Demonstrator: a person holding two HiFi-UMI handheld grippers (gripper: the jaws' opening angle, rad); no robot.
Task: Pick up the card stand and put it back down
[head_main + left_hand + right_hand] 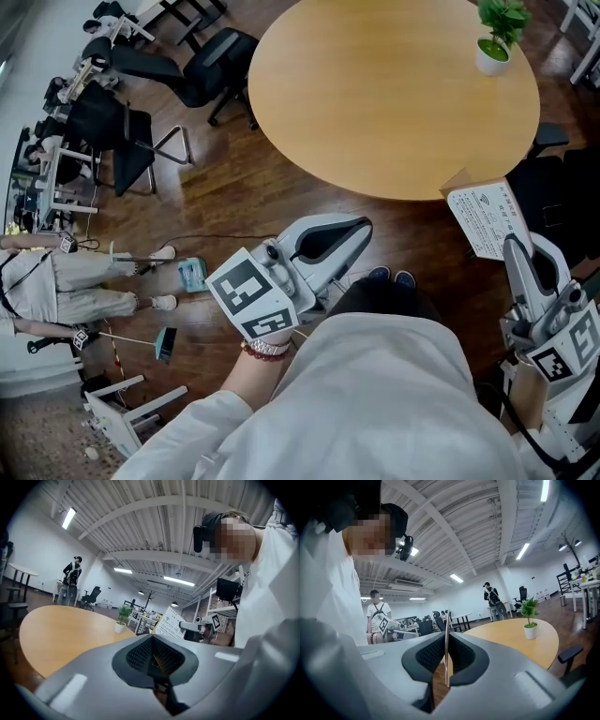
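Observation:
The card stand [487, 219], a white printed sign on a thin brown backing, hangs in the air just off the near right edge of the round wooden table [394, 94]. My right gripper [513, 244] is shut on its lower edge. In the right gripper view the card stand [446, 641] shows edge-on as a thin sheet pinched between the dark pads. My left gripper [361, 226] is held over the floor near the table's front edge, shut with nothing in it. The left gripper view shows the card stand [170, 623] ahead, beside the right gripper [199, 626].
A small potted plant [497, 39] stands on the table's far right. Black office chairs [202, 66] stand on the wooden floor to the left. A person [66, 281] stands at the far left, among stands and cables.

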